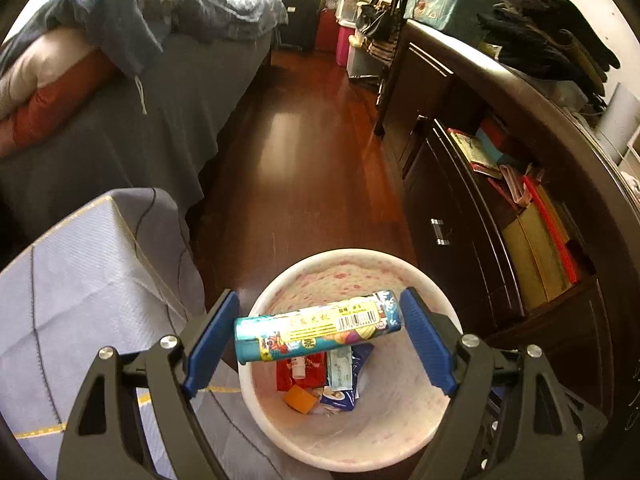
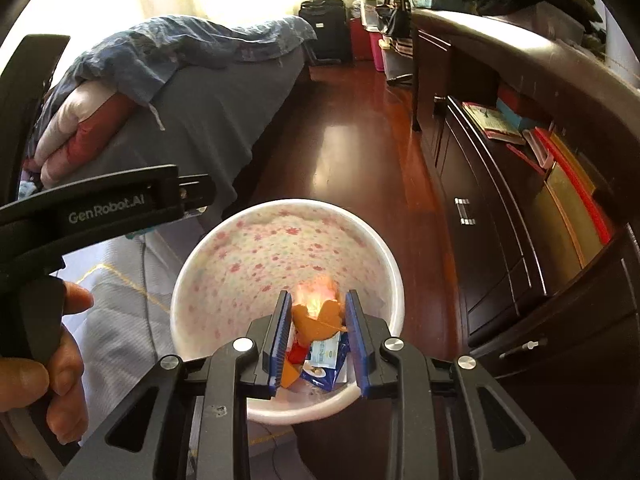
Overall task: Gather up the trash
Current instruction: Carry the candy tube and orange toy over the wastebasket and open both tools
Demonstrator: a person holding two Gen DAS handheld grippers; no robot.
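A white bin (image 1: 408, 432) with a pink flower lining stands on the floor and holds several wrappers. My left gripper (image 1: 320, 334) is open above it, and a teal cylindrical pack (image 1: 318, 330) lies crosswise between the blue pads without touching them, over the bin's mouth. In the right wrist view the same bin (image 2: 192, 280) is below my right gripper (image 2: 318, 320), which is shut on a crumpled orange wrapper (image 2: 318, 322) held over the bin. Red, blue and white wrappers (image 2: 324, 360) lie at the bottom.
A grey bed (image 1: 132, 120) with a blue blanket is on the left, and a grey-blue cloth-covered box (image 1: 80, 300) is beside the bin. A dark dresser (image 1: 460, 220) with books runs along the right. Reddish wood floor (image 1: 304, 152) lies between. The left gripper's handle (image 2: 100, 208) and a hand show at the left.
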